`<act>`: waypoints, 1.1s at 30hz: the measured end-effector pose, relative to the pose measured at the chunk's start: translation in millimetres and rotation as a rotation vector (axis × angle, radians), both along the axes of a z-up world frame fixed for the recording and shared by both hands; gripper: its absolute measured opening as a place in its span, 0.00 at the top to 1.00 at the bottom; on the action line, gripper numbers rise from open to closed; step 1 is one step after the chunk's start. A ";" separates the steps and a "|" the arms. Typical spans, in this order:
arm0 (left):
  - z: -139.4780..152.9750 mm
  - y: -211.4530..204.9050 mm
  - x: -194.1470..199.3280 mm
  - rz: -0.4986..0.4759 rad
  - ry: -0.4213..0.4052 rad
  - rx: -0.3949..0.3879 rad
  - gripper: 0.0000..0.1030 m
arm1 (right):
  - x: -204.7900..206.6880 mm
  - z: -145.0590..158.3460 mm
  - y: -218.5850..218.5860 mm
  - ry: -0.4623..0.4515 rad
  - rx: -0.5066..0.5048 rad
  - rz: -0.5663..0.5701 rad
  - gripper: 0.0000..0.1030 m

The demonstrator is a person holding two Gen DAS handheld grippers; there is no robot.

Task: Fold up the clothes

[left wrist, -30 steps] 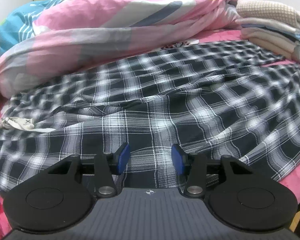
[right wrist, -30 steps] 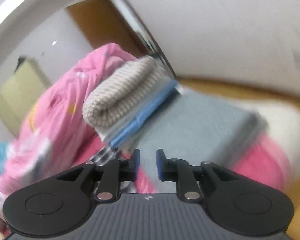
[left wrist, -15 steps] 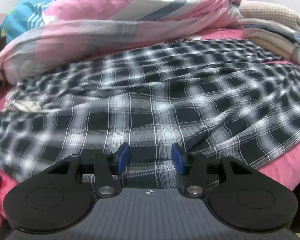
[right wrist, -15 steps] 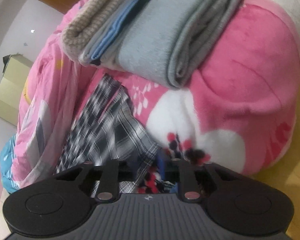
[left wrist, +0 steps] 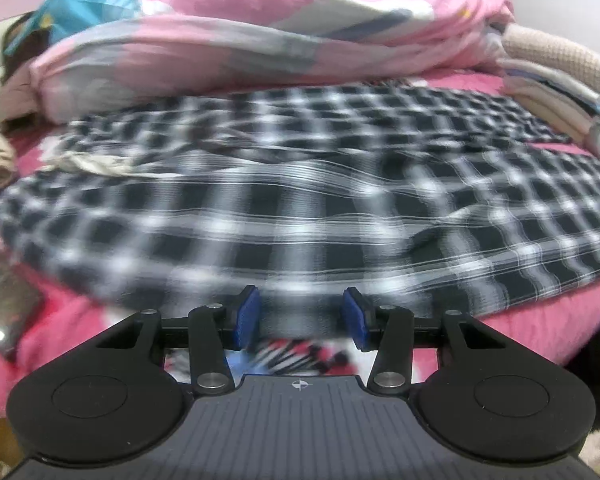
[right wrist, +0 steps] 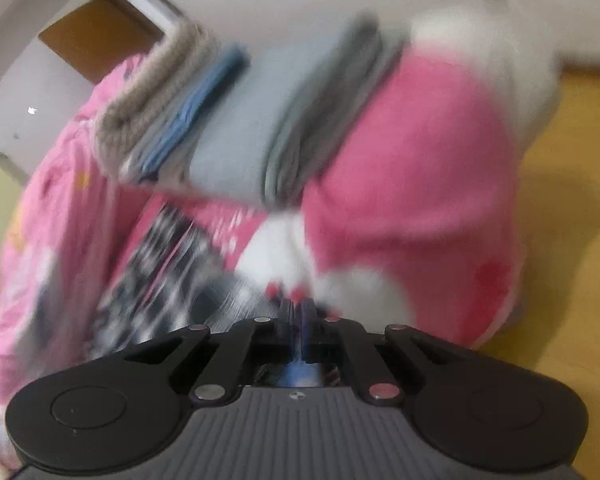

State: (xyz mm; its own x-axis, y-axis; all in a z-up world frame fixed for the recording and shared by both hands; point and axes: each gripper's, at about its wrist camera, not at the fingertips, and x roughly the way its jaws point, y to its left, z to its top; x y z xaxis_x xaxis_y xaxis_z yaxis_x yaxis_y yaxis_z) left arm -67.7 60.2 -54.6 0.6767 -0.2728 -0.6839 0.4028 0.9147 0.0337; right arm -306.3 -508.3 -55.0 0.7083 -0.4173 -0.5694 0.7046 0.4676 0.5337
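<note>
On the pink bed [left wrist: 540, 328]: black-and-white checked cotton shirt [left wrist: 300, 208] spread flat.
Left hand-held gripper [left wrist: 300, 318] released at 6 o'clock; right hand-held gripper [right wrist: 299, 322] clenched, grasping nothing discernible.

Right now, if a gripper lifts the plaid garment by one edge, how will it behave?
Probably floppy: the plaid garment lies in soft ripples across the pink bed cover, so it should drape and sag. It looks thin, so likely light. Being spread wide, the far part may drag rather than rise.
</note>
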 end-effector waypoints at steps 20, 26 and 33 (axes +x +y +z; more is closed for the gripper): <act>-9.8 34.4 23.7 0.087 -0.125 -0.054 0.55 | 196.2 10.7 283.9 0.347 -0.514 1.191 0.71; -31.6 41.3 37.0 0.143 -0.040 -0.064 0.54 | 257.4 57.2 314.6 0.174 -0.529 1.283 0.71; -34.3 42.4 30.3 0.121 -0.065 -0.054 0.54 | 365.3 42.3 364.1 0.132 -0.386 1.424 0.71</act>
